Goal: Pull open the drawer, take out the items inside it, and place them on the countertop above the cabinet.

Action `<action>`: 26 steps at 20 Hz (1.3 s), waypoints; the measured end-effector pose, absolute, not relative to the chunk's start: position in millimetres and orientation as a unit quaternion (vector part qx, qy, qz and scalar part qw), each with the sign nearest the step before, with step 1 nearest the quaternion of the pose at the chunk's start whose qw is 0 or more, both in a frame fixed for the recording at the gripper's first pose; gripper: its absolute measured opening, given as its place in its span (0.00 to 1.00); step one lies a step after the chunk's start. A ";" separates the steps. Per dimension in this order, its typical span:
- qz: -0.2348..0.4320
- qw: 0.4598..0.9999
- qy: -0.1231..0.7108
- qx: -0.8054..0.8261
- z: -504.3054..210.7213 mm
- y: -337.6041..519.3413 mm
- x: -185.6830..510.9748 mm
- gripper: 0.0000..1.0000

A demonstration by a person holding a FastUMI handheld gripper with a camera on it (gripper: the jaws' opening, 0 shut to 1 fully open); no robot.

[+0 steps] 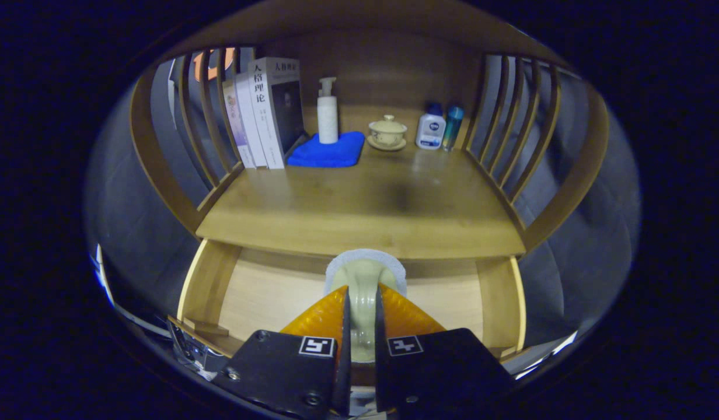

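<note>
Gripper (362, 309) fingers clamp a pale green object (363, 280) over the open drawer (266, 291).

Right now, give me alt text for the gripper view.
The gripper is shut on a pale green bottle over the open drawer. Beyond, the countertop holds books, a pump bottle on a blue cloth, and a lidded cup.

Between the tool's (361, 303) textured orange fingers (321, 318) a pale, glossy ceramic-looking piece (362, 280) with a rough white rim is shining. Below it, the drawer (260, 291) is showing light, matt wood. Beyond, the bench (359, 204) is gleaming as smooth varnished wood, carrying a soft blue cloth (330, 151).
</note>
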State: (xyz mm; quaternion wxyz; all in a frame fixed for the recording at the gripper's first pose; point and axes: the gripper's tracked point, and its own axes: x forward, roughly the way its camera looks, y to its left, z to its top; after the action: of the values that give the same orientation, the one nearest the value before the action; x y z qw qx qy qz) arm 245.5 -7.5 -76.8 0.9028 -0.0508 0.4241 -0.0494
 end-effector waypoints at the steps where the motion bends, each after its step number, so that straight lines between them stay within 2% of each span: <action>1: -0.053 0.905 0.418 -0.056 -70.2 -7.3 251.2 0.20; 6: -0.089 0.918 0.377 -0.080 -47.9 -14.5 286.1 0.20; 12: -0.099 0.914 0.393 -0.029 -56.3 -10.4 323.1 0.20; 18: -0.110 0.923 0.367 -0.025 -58.8 -10.2 377.7 0.20; 26: -0.115 0.923 0.363 -0.046 -78.6 -5.5 404.1 0.20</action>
State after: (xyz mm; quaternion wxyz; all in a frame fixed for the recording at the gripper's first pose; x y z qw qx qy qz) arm 404.1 -5.5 -78.6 0.9235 -0.0456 0.3633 -0.1147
